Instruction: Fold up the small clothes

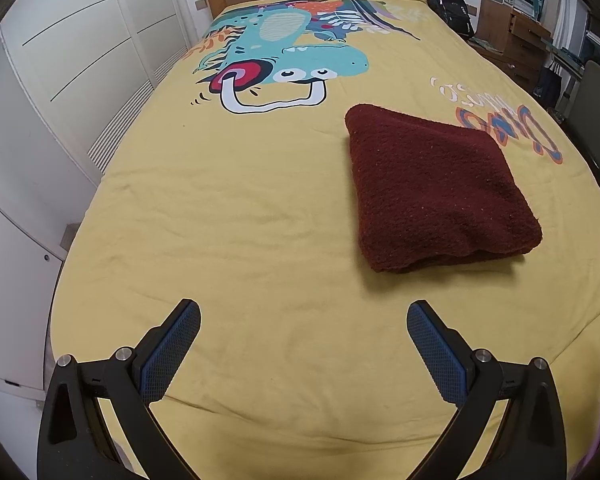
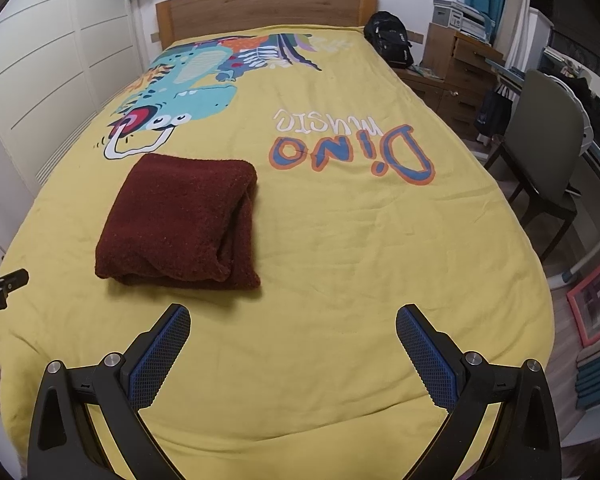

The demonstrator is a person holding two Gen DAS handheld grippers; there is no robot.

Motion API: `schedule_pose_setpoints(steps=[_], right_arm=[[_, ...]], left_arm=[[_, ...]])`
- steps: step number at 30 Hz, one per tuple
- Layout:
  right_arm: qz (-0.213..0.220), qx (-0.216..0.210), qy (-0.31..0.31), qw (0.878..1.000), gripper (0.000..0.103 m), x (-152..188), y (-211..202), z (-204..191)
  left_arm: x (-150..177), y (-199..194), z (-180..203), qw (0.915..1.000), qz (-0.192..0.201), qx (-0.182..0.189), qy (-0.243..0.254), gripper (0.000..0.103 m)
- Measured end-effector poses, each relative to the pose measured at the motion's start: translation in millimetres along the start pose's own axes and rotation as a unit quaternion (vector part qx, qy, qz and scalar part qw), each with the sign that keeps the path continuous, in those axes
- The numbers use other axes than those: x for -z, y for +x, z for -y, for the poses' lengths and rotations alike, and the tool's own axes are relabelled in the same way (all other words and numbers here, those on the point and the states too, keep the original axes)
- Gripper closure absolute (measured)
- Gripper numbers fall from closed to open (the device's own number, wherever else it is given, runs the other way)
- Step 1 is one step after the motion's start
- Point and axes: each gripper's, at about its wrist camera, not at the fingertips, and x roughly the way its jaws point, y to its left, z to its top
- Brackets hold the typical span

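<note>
Folded maroon sweater at right of frame on the yellow dinosaur bedspread — untouched. Left hand-held gripper spread wide, empty; right hand-held gripper likewise — low in frame.

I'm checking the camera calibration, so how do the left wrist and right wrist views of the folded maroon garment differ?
In the left wrist view the maroon garment lies right of the open left gripper; in the right wrist view it lies left of the open right gripper. The right view shows its layered fold opening; the left shows a smooth top. Both show it folded, untouched, on the yellow bedspread.
</note>
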Motion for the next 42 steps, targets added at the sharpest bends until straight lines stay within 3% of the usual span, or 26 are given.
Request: schedule_pose_setpoints(steps=[42], right_arm=[[-0.01,-0.004,-0.014,1.0,0.0,-0.4,2.3,-6.1]], left_arm=[[1.8,0.5,-0.3,1.0,-0.004,0.003,0.003,0.001]])
